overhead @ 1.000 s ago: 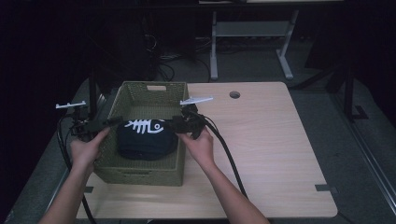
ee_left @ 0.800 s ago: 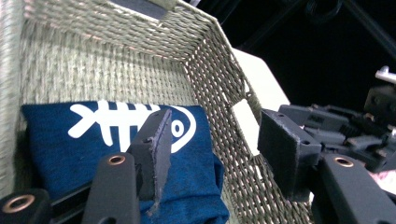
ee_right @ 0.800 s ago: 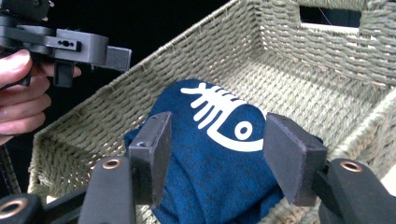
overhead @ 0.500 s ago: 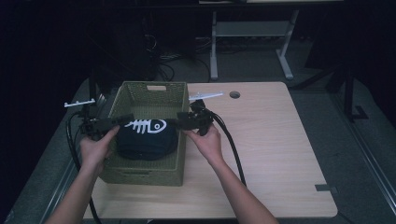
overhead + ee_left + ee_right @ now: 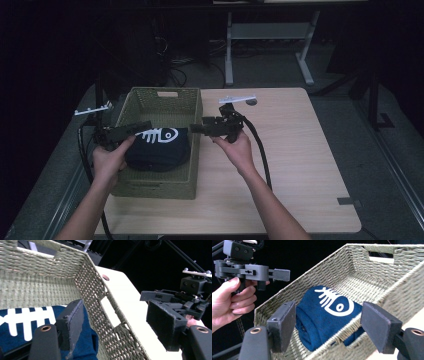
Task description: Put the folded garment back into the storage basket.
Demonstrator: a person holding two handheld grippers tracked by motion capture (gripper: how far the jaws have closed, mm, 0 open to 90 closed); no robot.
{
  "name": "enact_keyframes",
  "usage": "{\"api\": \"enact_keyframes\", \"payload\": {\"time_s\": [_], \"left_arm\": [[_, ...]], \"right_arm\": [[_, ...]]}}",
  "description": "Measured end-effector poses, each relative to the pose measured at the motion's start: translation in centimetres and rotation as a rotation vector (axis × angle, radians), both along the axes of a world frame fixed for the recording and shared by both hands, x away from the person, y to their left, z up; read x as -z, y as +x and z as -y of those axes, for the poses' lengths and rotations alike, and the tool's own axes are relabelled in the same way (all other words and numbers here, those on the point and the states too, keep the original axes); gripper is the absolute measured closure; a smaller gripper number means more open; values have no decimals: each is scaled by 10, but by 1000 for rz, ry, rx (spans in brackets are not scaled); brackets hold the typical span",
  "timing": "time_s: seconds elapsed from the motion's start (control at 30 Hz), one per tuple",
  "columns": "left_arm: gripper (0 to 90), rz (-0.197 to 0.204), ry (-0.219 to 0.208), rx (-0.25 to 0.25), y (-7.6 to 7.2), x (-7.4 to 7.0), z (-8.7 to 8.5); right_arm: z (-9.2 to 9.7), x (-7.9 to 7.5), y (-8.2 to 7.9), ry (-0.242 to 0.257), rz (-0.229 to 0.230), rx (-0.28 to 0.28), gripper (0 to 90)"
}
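A folded navy cloth (image 5: pixel 157 149) with a white fish-skeleton print lies inside the olive woven basket (image 5: pixel 155 187) on the left of the table. My left gripper (image 5: pixel 145 126) hovers over the basket's left rim and points right. Facing it over the right rim is my right gripper (image 5: pixel 192 128). Both sets of jaws have just been opening, stand open and touch nothing. In the left gripper view, my left gripper (image 5: pixel 117 325) looks across the cloth (image 5: pixel 25 322) and basket wall (image 5: pixel 37 287) at the right gripper (image 5: pixel 175 296). In the right gripper view, my right gripper (image 5: pixel 332 325) frames the cloth (image 5: pixel 322 315) in the basket (image 5: pixel 362 270).
The light wooden table (image 5: pixel 300 165) stretches bare to the right of the basket, with a cable hole (image 5: pixel 251 101) near its far edge. A thick black cable (image 5: pixel 257 150) trails from the right gripper along the forearm. A white desk frame (image 5: pixel 270 35) stands beyond the table.
Both grippers have drawn apart and lifted off the cloth, and their jaws have spread. The cloth stays lying in the basket.
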State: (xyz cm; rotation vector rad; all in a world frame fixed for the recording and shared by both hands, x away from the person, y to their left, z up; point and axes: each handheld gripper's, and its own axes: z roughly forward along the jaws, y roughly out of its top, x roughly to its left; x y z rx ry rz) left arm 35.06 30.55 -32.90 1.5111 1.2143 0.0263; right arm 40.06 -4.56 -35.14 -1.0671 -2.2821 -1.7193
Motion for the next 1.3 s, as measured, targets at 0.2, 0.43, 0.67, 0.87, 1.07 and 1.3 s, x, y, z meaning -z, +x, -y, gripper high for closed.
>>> {"api": "enact_keyframes", "payload": {"time_s": [0.2, 0.43, 0.67, 0.87, 1.07, 1.3], "left_arm": [[258, 6, -7, 17, 1, -1, 7], [234, 16, -18, 23, 2, -1, 16], [222, 17, -19, 44, 2, 0, 27], [220, 21, -13, 53, 3, -1, 35], [220, 24, -7, 63, 5, -2, 43], [220, 31, -9, 83, 5, -4, 54]], "right_arm": [[14, -1, 0, 12, -9, 3, 272], [32, -1, -2, 31, -3, 1, 257], [53, -1, -7, 25, 6, 11, 253], [70, -4, -10, 19, 19, 34, 253], [85, -5, -10, 28, 6, 48, 252], [100, -4, -10, 24, -3, 65, 250]]}}
